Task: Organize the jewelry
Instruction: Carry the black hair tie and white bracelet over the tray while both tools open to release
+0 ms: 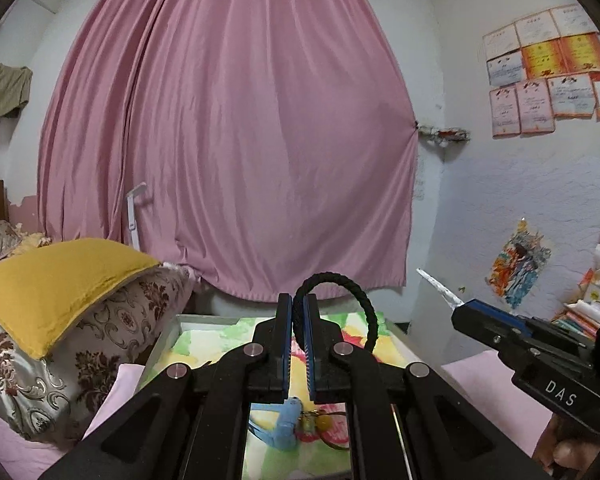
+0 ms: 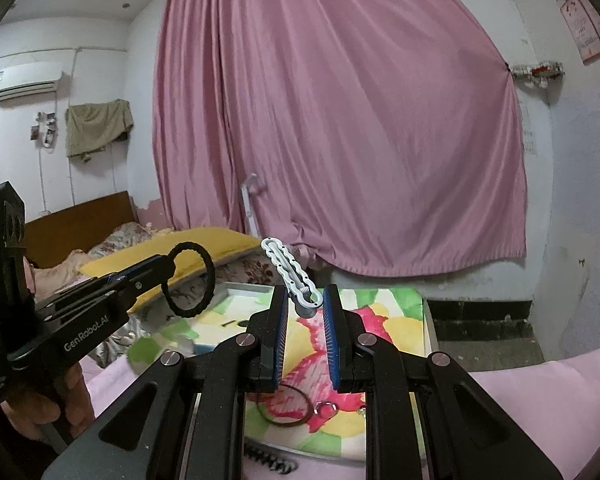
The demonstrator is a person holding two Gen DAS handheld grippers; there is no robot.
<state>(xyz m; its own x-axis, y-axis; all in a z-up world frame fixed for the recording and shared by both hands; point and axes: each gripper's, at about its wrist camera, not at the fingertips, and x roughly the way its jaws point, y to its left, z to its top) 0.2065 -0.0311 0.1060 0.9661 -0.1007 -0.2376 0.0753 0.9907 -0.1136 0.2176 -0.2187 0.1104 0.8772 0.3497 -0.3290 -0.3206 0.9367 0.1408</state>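
Both pairs of tongs are loaded and held up in the air above the colourful tray, so the next move, as I judge it, turns on where each piece goes down rather than on any pick-up. The left gripper is clamped on a black braided ring: its pads pinch one side of the loop, and the rest of the ring arcs up and over to the right of the fingers, standing roughly on edge. The right gripper is closed on the hinge end of a white wavy hair clip; the clip's long axis runs from the jaws up and away toward the far left, so its free tip leads. The tray lies below and ahead of both tools, near the foot of the pink curtain, and neither hand looks clearly nearer to it. The views complement each other. The right wrist view shows the whole black ring side-on, hanging off the tip of the left tool, plus a thin brown hoop and a small metal ring lying on the tray under its own fingers. The left wrist view hides the ring's lower half behind its fingers, but shows a light blue item and a small charm with a yellow bead on the near part of the tray, and the white clip poking out of the right tool at far right.
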